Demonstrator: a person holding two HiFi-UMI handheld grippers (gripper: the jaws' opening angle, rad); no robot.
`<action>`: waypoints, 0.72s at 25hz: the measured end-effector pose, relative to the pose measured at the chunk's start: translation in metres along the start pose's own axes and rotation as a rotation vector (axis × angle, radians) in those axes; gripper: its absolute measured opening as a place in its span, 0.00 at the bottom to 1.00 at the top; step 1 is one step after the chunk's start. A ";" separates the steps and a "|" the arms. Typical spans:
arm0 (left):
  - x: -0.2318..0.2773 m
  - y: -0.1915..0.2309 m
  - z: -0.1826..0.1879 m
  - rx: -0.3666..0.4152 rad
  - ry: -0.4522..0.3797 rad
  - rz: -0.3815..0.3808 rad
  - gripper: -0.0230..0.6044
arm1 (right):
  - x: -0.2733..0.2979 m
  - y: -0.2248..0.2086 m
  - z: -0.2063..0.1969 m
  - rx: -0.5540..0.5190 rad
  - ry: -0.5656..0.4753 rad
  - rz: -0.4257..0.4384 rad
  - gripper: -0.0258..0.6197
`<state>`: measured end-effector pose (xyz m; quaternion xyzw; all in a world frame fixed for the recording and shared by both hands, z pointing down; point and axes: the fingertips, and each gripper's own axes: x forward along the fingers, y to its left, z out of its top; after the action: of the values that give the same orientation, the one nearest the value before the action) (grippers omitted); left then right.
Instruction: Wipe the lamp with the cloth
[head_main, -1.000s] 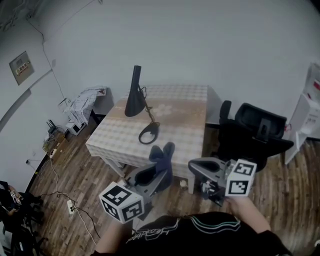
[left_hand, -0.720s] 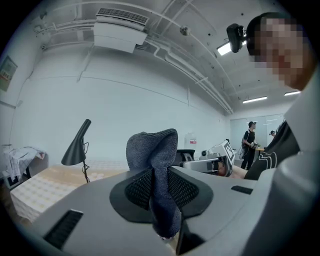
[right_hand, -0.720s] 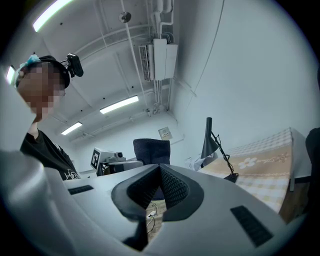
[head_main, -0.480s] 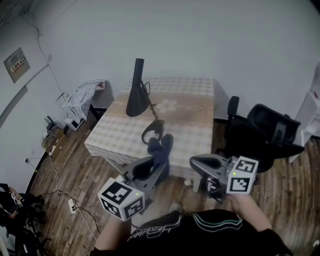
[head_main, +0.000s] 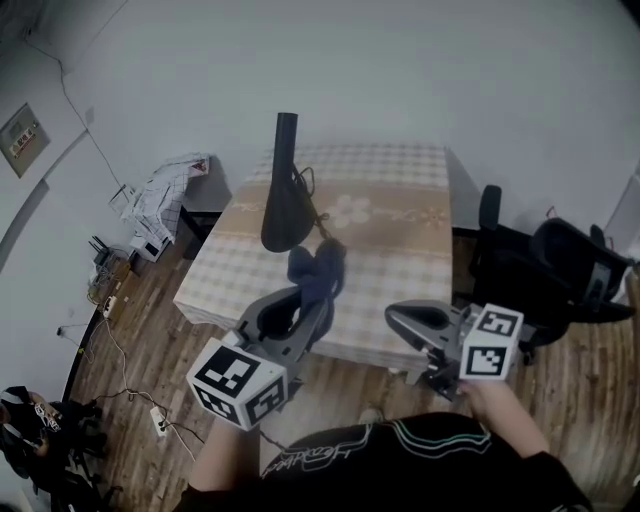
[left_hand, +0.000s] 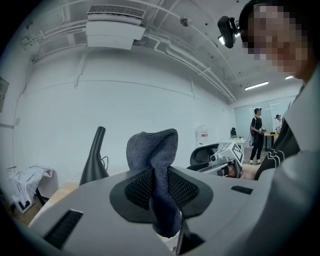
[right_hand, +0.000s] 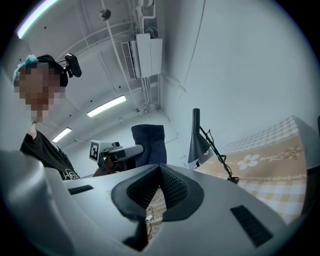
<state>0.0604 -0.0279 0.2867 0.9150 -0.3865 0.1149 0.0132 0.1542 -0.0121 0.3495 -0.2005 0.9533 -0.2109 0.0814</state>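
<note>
Illumination is even and diffuse, supplied by ceiling strip lights (right_hand: 106, 106). Shadows are soft and there is no glare. All three views show strong fisheye curvature and dark corners. The head view is slightly soft, and there the lamp (head_main: 283, 205) and cloth (head_main: 315, 272) render dark with little surface detail.

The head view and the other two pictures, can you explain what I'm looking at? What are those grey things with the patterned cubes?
There is no robot here: a person holds a hand-held gripper in each hand, and the patterned cubes are parts of them. The head view looks down from a camera on the person's head. The other two pictures come from cameras riding on each gripper. The left gripper pinches a dark blue cloth. The right gripper is closed on nothing. Ahead stands a table with a checked cover, bearing a black lamp.
</note>
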 end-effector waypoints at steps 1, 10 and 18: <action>0.003 0.010 0.004 0.011 -0.001 0.005 0.15 | 0.006 -0.006 0.002 0.004 0.000 -0.005 0.06; 0.027 0.087 0.053 0.089 -0.058 0.031 0.15 | 0.052 -0.048 0.025 0.001 -0.004 -0.047 0.06; 0.048 0.142 0.091 0.237 -0.103 0.091 0.15 | 0.084 -0.079 0.034 -0.009 -0.021 -0.083 0.06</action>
<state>0.0104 -0.1719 0.1993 0.8964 -0.4115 0.1132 -0.1199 0.1140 -0.1248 0.3472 -0.2423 0.9442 -0.2076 0.0818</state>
